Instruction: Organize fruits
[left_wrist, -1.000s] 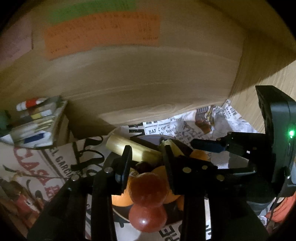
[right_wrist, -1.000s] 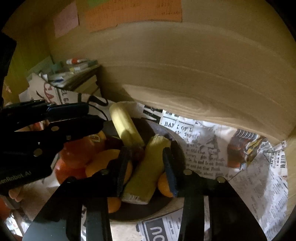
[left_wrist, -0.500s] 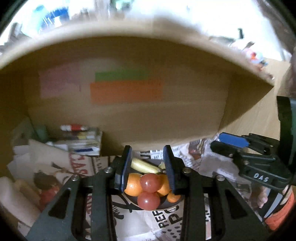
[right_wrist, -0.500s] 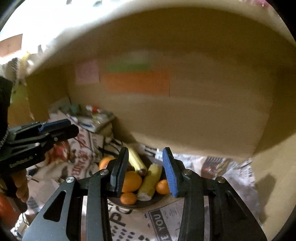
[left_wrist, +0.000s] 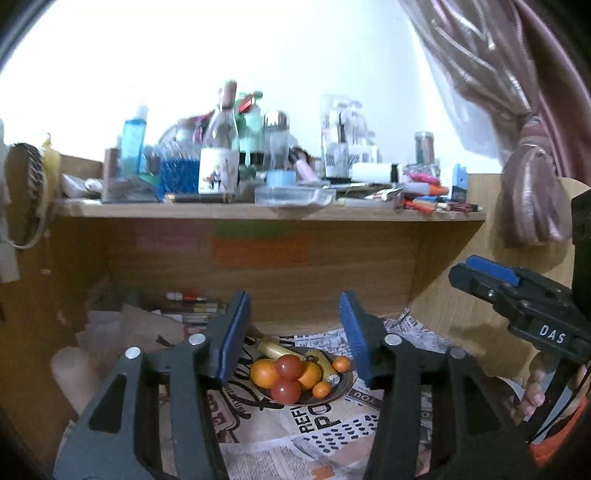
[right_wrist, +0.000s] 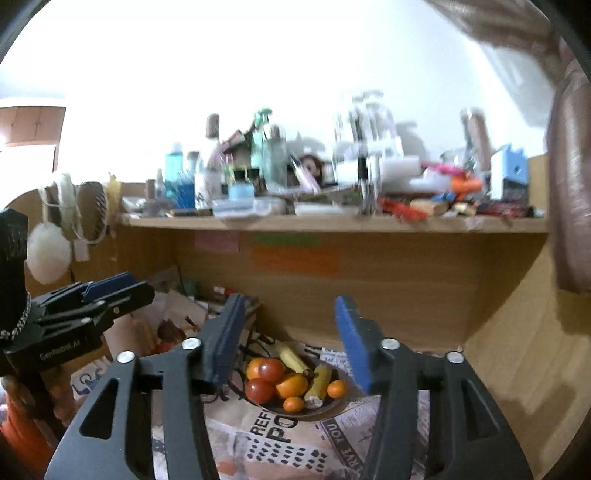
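Note:
A dark plate (left_wrist: 341, 384) (right_wrist: 332, 406) sits on newspaper in a wooden cubby. It holds oranges (left_wrist: 263, 373) (right_wrist: 291, 384), two red round fruits (left_wrist: 285, 391) (right_wrist: 259, 390), bananas (left_wrist: 271, 349) (right_wrist: 320, 380) and small oranges (left_wrist: 341, 363). My left gripper (left_wrist: 293, 306) (right_wrist: 110, 291) hovers well back from the plate, its jaws opening with nothing between them. My right gripper (right_wrist: 289, 306) (left_wrist: 487, 273) hangs level beside it, also back from the plate, jaws opening and empty. No fruit is held.
A shelf board (left_wrist: 258, 212) crowded with bottles and jars runs above the cubby. Coloured sticky notes (left_wrist: 258, 249) mark the back panel. Pens and boxes (left_wrist: 192, 306) lie at the back left. A pink curtain (left_wrist: 517, 147) hangs right. Newspaper (left_wrist: 332, 417) lines the floor.
Both grippers have drawn back and up from the plate, so the fruit looks small and the cluttered shelf top now shows. Both pairs of jaws stand wider than before.

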